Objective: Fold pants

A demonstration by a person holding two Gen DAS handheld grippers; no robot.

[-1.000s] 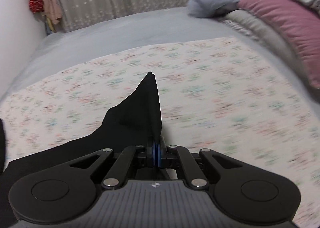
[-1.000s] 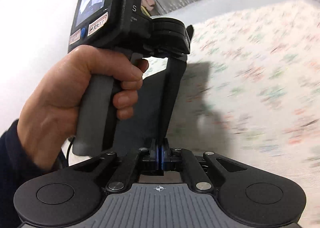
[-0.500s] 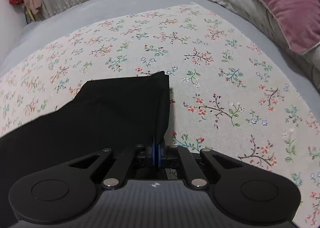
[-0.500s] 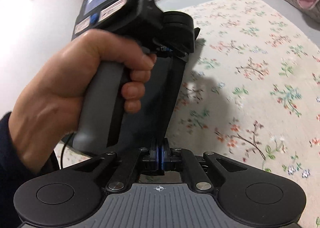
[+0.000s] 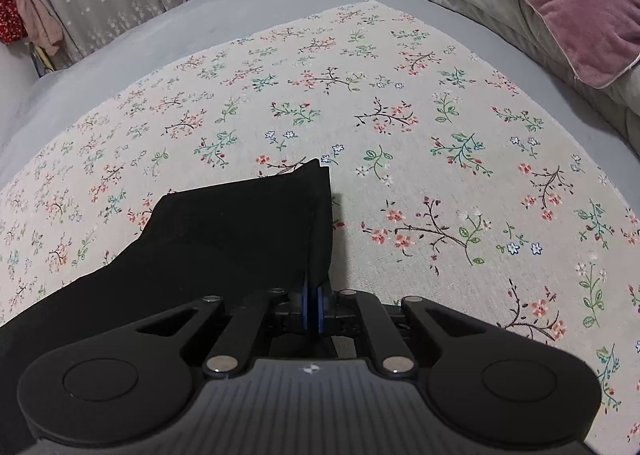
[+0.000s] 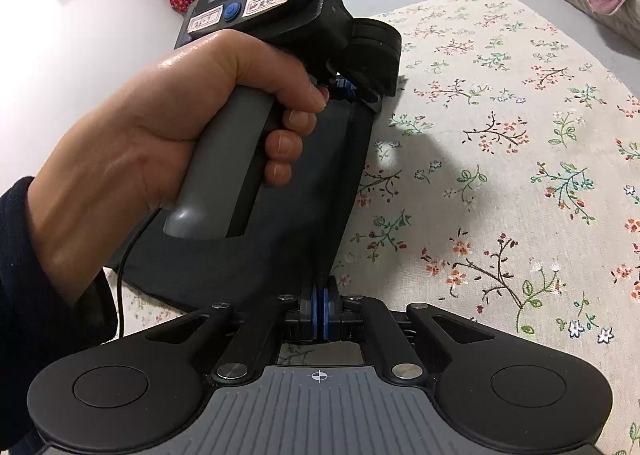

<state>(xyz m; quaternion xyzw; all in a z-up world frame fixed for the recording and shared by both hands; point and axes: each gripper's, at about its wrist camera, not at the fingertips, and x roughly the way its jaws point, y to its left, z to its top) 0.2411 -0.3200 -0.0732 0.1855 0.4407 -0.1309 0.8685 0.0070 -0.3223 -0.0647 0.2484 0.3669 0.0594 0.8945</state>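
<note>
Each gripper (image 5: 313, 305) is matte black, with two rounded lobes bearing shallow round discs, slotted linkage arms pinned by silver screws, blue pads at the fingertips, and a ribbed grey plate marked by a small emblem. The right gripper (image 6: 321, 313) carries a crosshair mark. The left hand (image 6: 160, 151) has bare, shiny skin above a dark sleeve; its unit has a grey handle, small screen, blue button, labels and thin black cable.
</note>
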